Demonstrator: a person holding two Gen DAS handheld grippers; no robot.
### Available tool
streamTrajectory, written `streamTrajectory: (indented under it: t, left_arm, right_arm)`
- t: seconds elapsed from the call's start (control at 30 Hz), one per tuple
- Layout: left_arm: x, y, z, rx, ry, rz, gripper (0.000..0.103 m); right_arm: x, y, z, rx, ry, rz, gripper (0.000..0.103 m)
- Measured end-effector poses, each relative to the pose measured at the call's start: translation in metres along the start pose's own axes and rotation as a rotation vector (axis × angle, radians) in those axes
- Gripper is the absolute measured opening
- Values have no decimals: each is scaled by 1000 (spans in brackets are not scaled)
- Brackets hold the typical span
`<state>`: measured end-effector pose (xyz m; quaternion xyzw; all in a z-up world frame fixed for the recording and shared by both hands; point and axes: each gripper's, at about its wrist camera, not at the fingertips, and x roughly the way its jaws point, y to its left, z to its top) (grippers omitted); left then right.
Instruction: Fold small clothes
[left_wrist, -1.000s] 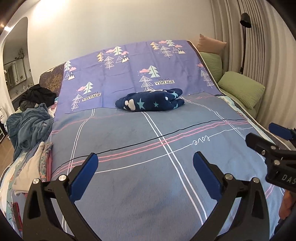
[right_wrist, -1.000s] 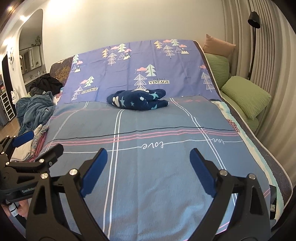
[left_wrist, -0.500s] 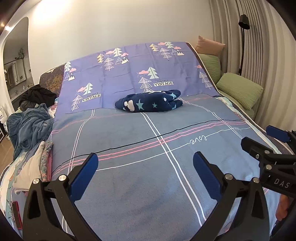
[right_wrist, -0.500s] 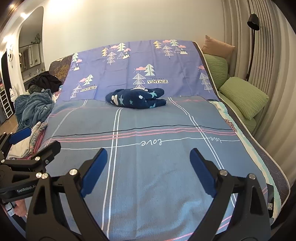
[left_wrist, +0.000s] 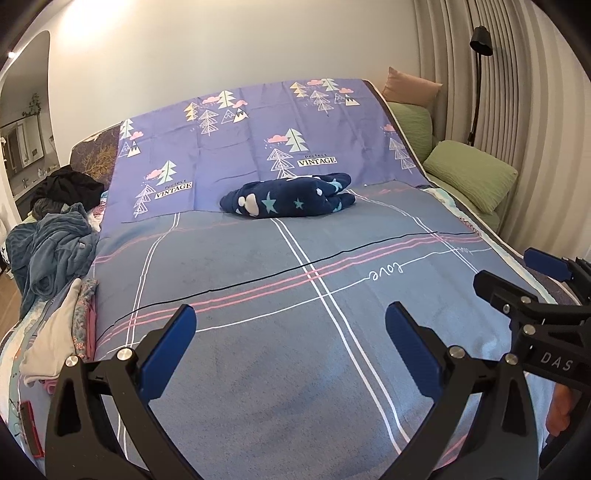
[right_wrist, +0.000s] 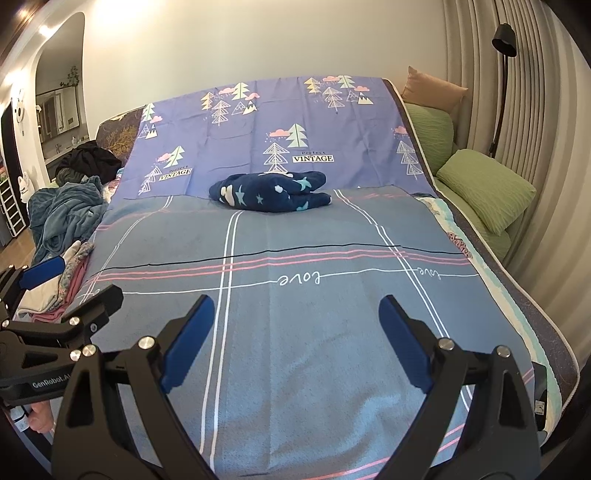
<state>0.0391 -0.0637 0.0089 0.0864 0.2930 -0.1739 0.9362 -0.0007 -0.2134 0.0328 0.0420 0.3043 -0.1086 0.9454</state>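
- At the bed's left edge lies a heap of unfolded clothes (left_wrist: 55, 332): a pale piece on top, floral and pink ones under it, with a blue-grey fleece blanket (left_wrist: 51, 251) bunched just behind. This looks like the stock still to be folded.
- The left gripper (left_wrist: 291, 343) hovers over the near part of the grey checked bedspread (left_wrist: 258, 277), jaws spread wide and empty.
- Far up the middle of the bed, where the purple tree-print sheet (left_wrist: 240, 147) meets the bedspread, sits a navy star-print garment (left_wrist: 288, 197), bundled compactly; by my reading it is already folded and set aside.
- The right gripper (right_wrist: 295, 339) hangs beside the left one at about the same height, jaws likewise wide with nothing between them.
- On the right edge, green pillows (right_wrist: 484, 188) rest against the ribbed wall, well apart from the work.
- Step in hand, as I judge it: between garments. The next move calls for swinging the left gripper toward the heap, pinching only the top piece, and laying it flat on the open bedspread.
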Motion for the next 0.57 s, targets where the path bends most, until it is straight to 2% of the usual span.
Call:
streamTrajectory:
  t: [0.57]
  left_arm:
    - [3, -1, 0, 9, 14, 20, 102]
  right_arm:
    - [7, 3, -3, -13, 17, 5, 92]
